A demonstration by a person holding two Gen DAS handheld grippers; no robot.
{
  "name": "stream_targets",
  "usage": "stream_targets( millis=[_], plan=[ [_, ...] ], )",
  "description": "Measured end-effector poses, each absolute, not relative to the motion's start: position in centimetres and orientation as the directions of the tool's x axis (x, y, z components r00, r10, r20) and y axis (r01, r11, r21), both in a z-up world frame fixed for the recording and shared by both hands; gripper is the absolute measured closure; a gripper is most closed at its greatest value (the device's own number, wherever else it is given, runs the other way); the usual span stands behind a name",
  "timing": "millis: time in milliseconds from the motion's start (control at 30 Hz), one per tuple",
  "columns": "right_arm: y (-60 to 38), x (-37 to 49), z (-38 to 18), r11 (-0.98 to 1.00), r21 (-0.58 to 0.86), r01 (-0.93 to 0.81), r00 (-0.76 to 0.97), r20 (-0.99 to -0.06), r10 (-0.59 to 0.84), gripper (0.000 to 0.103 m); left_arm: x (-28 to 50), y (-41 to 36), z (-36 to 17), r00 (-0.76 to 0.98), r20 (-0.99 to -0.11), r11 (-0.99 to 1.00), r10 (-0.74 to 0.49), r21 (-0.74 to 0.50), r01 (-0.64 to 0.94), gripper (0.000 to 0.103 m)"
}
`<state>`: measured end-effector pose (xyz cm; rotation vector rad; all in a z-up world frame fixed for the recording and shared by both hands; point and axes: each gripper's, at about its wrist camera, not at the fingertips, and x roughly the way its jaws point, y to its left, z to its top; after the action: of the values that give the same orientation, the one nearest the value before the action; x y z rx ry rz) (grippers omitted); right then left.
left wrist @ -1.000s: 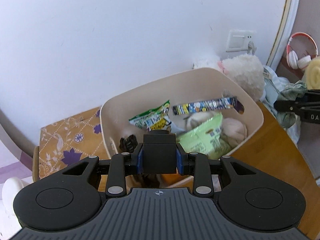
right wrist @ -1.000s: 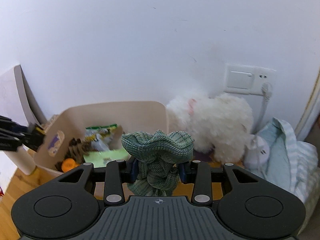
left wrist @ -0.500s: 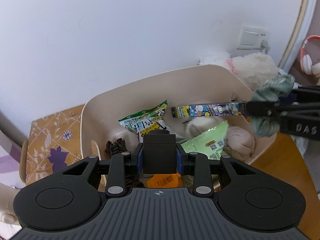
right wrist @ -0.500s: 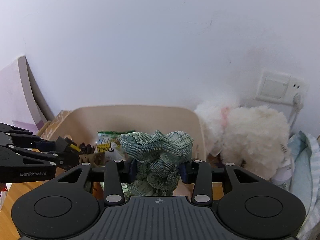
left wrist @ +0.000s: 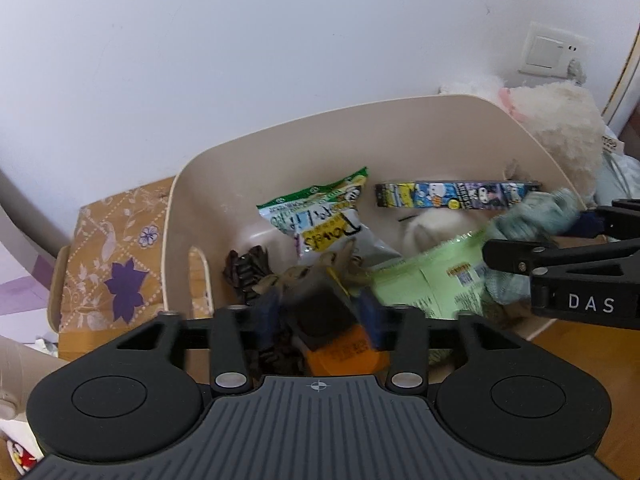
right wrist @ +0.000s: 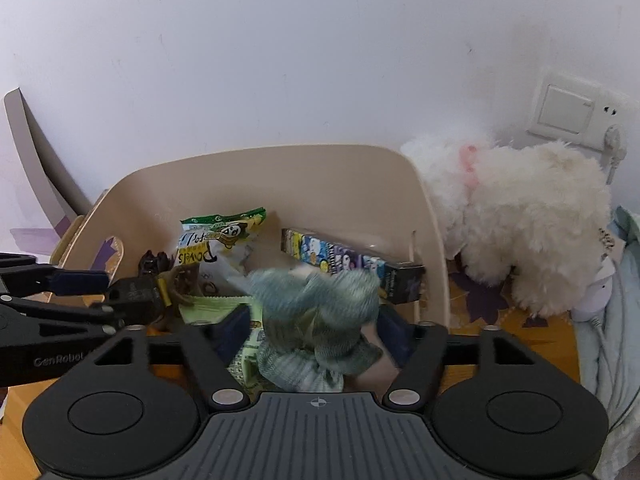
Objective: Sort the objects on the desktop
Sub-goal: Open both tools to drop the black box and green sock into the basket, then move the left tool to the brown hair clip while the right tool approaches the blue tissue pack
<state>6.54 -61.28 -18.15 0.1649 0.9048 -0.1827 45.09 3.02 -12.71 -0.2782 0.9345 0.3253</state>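
Bin [left wrist: 192,184] now lies directly below both of your grippers, where a second ago you were only approaching it. Left gripper [left wrist: 320,312]: jaws parting, the black block [left wrist: 320,316] blurred and apparently dropping among the snack packets [left wrist: 320,216]. Right gripper [right wrist: 316,320]: jaws spread, green cloth [right wrist: 316,304] slipping loose above the bin. Both deposits are nearly complete. Legible markings: "DAS", "GenRobot".

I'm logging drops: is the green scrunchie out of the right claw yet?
Apparently yes. The right claw stands spread wide, and the blurred green scrunchie sits loose between its fingers over the beige bin.
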Motion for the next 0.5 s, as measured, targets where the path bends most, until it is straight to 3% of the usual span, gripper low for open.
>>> stream_targets(
  millis=[100,267,500],
  plan=[
    [-61.3,5.6,-17.2,0.971,0.060,0.231,0.621,-0.778,-0.099,0.010,44.5,2.6,-12.1,0.581,-0.794,0.914,0.178,-0.086,-0.397,0.029],
    [-61.4,4.4,-16.5,0.971,0.078,0.227,0.646,-0.758,-0.090,0.000,43.5,2.4,-11.5,0.589,-0.793,0.917,0.155,-0.106,-0.384,0.028],
    [-60.6,2.0,-15.8,0.972,0.091,0.218,0.675,-0.733,-0.083,0.000,40.4,2.8,-10.8,0.615,-0.778,0.917,0.129,-0.142,-0.372,0.028]
  ],
)
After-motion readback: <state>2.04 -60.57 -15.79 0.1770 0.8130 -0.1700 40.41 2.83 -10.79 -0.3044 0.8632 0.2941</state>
